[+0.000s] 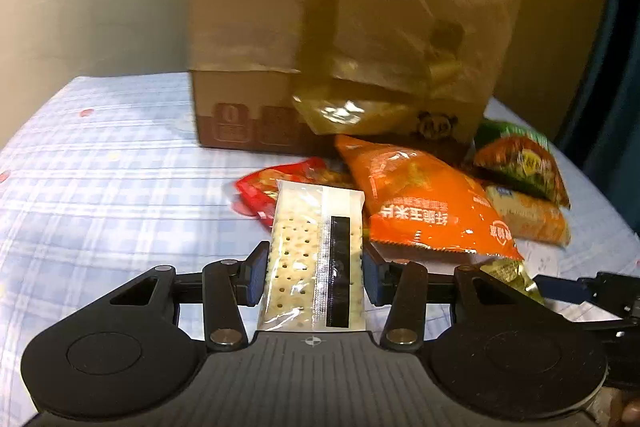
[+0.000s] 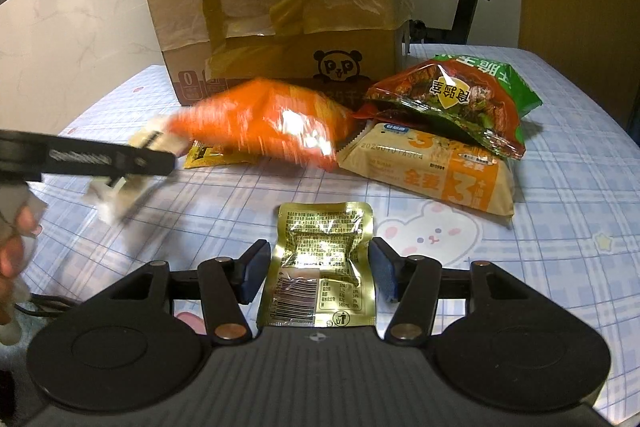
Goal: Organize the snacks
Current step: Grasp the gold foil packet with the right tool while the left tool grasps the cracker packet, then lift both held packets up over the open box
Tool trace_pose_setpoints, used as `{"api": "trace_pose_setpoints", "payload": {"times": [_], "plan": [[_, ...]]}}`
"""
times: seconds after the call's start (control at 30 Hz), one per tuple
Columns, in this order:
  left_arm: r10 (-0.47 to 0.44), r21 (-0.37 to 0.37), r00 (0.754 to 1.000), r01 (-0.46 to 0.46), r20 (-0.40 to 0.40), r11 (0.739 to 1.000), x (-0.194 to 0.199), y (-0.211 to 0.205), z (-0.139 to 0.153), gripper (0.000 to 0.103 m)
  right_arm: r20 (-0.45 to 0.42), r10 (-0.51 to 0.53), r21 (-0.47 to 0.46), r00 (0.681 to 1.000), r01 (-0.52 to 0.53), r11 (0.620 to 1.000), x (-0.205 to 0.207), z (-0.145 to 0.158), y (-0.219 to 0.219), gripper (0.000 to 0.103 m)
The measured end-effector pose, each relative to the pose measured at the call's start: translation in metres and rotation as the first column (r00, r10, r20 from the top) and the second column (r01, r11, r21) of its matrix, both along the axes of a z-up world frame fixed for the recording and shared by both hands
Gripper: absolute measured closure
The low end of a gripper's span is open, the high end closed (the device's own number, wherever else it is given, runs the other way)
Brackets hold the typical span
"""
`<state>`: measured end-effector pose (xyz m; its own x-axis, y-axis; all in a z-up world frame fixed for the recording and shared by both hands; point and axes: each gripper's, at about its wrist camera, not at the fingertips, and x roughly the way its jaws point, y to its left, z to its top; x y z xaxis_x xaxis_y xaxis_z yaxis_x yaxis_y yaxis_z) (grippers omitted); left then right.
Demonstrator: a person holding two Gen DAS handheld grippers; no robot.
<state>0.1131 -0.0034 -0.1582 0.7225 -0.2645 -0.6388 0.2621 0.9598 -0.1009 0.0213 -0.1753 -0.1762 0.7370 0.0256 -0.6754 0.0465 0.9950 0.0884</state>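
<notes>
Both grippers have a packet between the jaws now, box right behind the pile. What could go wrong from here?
1. The left gripper pinches the cracker packet by its edges; squeezing might crack the crackers.
2. The gold pouch looks crumpled in the right gripper; the slick foil may slip out.
3. The cardboard box has a taped flap standing up, which a lifted packet might catch.

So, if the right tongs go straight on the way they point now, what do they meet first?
Probably the orange bag in front of the cardboard box. The right tongs grip a gold packet, and depth is hard to judge.
</notes>
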Motion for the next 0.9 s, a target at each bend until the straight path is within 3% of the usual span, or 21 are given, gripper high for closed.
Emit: {"api": "trace_pose_setpoints", "payload": {"times": [0.4,0.67,0.9], "plan": [[0.094,-0.064,0.992,-0.089,0.081,0.994,-0.017,0.035,0.029,0.054,0.083,-0.074,0.025,0.994,0.072,0.997,-0.016,0.028,-0.012,0.048],[0.109,-0.074,0.976,-0.096,0.19,0.993,-0.007,0.057,0.078,0.054,0.117,-0.061,-0.079,0.991,0.07,0.994,-0.017,0.053,-0.013,0.048],[0.129,-0.086,0.962,-0.111,0.24,0.99,0.011,0.066,0.118,0.054,0.163,-0.124,-0.042,0.979,0.132,0.99,-0.019,0.073,-0.037,0.048]]}}
